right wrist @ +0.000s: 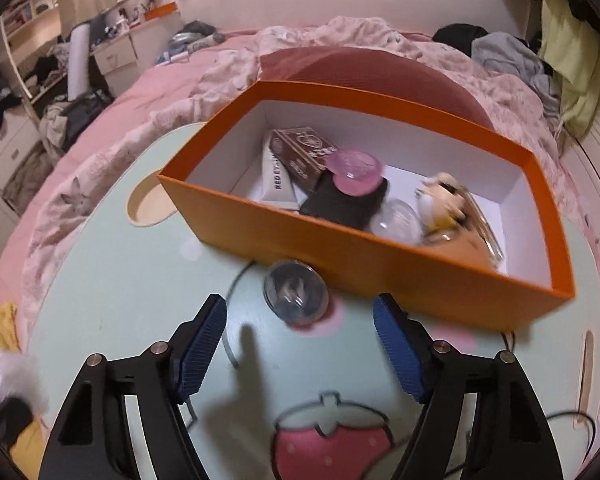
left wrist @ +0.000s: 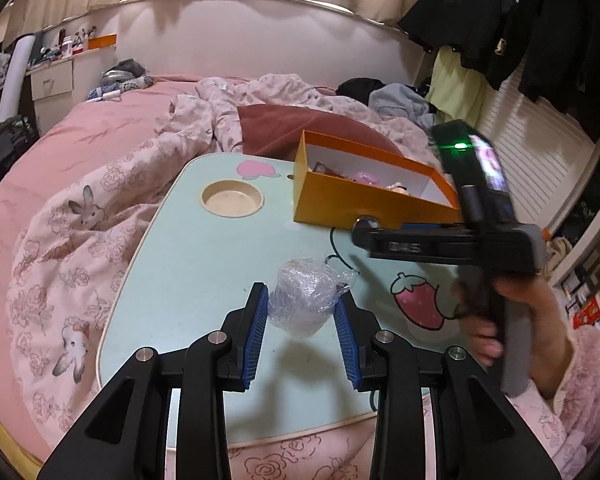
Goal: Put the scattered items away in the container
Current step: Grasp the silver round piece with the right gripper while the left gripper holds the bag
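Left gripper [left wrist: 300, 316] clamps a crumpled clear plastic wad [left wrist: 305, 300] above the lap table [left wrist: 172, 256]; right gripper [right wrist: 300, 332] hangs with jaws apart over a clear capsule ball [right wrist: 295, 294], nothing held.

Orange box [right wrist: 379, 256] sits on the far side of the table, already holding a brown carton, a pink lid, a dark pouch and a small figure. Ball lies on the table just beside the box's near wall, ahead of the blue pads [right wrist: 202, 344]. Risks: round smooth ball could squirt out or roll off if the pads close off-centre; box wall is close, so a fingertip may bump and shove the box; soft wad could slip from the left pads on the way over.
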